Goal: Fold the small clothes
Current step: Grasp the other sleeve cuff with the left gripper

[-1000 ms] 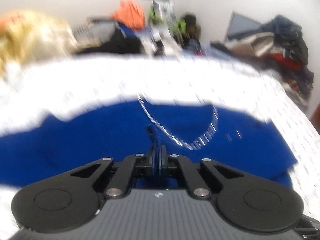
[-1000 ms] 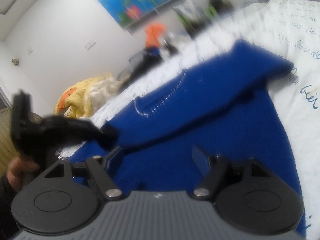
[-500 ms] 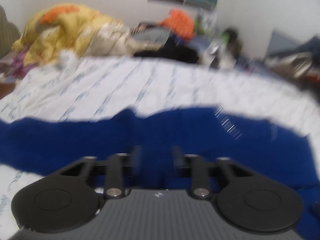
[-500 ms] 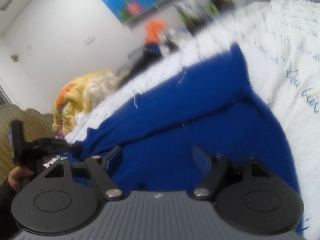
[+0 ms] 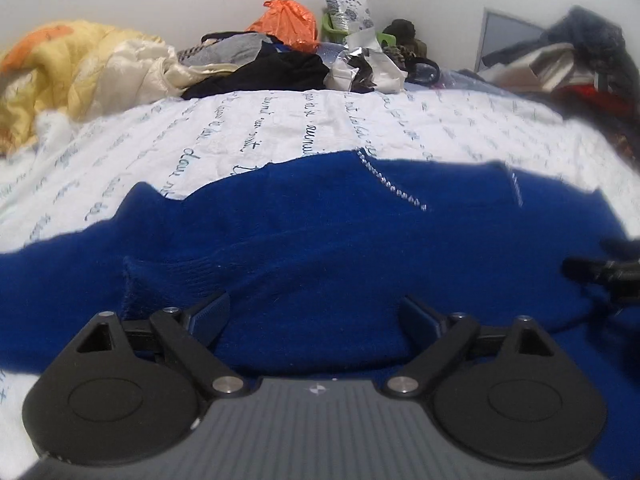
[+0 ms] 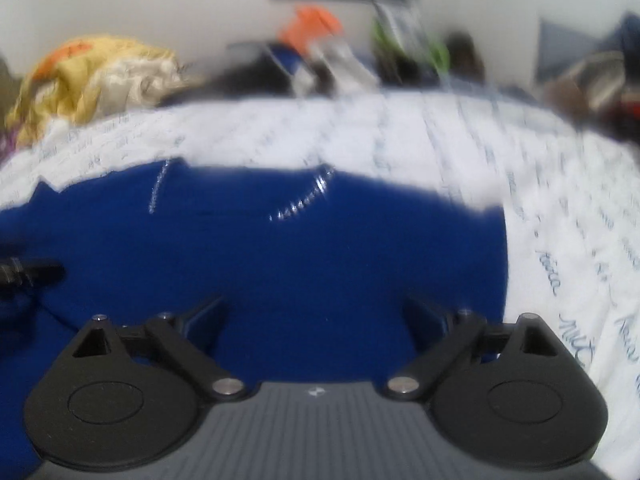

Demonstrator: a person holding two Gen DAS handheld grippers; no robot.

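Note:
A blue sweater (image 5: pixel 320 240) with a sparkly neckline lies spread on the white bedsheet (image 5: pixel 280 132), one sleeve folded across its body. My left gripper (image 5: pixel 316 312) hovers just above the folded sleeve, its jaws opening wide and nothing between them. In the right wrist view the same blue sweater (image 6: pixel 280 252) fills the middle. My right gripper (image 6: pixel 314 312) is over its right half, jaws also opening, with only cloth lying below. Each gripper shows at the edge of the other's view: the right gripper (image 5: pixel 604 272) and the left gripper (image 6: pixel 24 272).
A yellow quilt (image 5: pixel 80 68) is heaped at the bed's far left. Dark clothes (image 5: pixel 264 72), an orange bag (image 5: pixel 286 20) and clutter line the far edge by the wall. More piled clothes (image 5: pixel 580 60) sit at the far right.
My left gripper was shut on the sleeve, then let it go and opened wide, sinking toward the sweater. The right gripper rolled level, swung right and widened.

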